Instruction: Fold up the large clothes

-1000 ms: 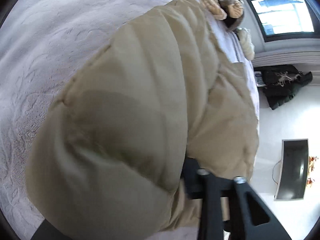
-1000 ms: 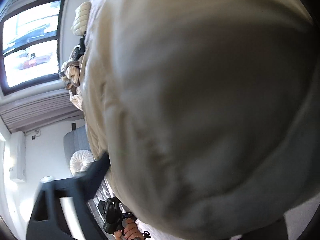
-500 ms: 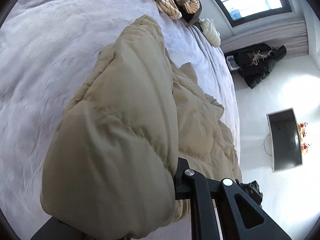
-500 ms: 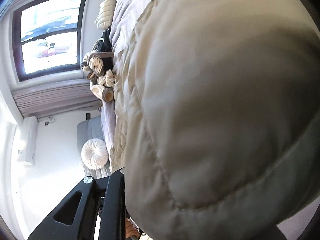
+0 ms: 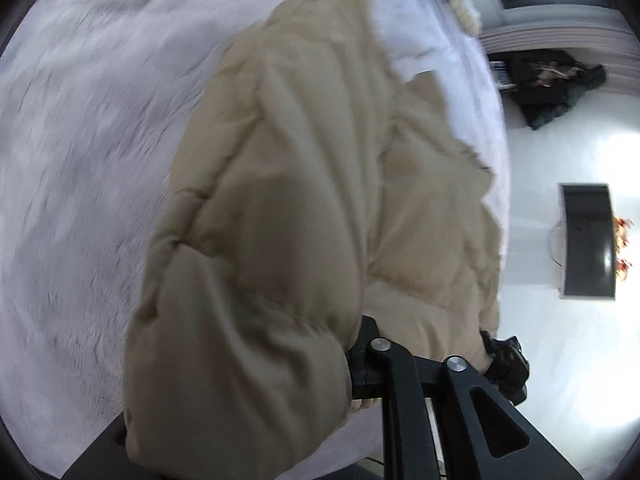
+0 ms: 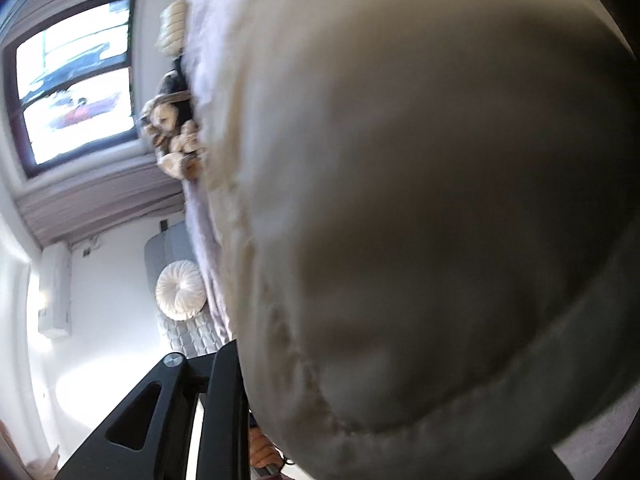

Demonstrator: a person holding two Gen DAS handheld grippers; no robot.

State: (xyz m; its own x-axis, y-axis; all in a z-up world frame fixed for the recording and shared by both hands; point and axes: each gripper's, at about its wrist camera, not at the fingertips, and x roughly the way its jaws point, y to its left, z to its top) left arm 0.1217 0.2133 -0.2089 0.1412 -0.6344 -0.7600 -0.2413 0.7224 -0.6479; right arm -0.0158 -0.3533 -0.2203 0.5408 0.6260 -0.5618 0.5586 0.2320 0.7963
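One beige padded coat (image 5: 280,208), bunched and lifted over the pale bedspread (image 5: 80,160), its far part trailing on the bed: folding begun, no flat fold yet visible. Left gripper (image 5: 352,364): fingers narrow, clamped on a thick roll of the coat, jaws having just eased slightly wider. Right gripper (image 6: 256,396): likewise pinching the coat, which fills its view, jaws also just eased; laying down and squaring remain.

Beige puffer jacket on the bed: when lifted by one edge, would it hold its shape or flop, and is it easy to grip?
The beige puffer jacket probably flops: its unheld part lies crumpled on the bedspread. The quilted filling bulges past the left gripper, so it likely compresses easily and springs back. It is probably light for its bulk.
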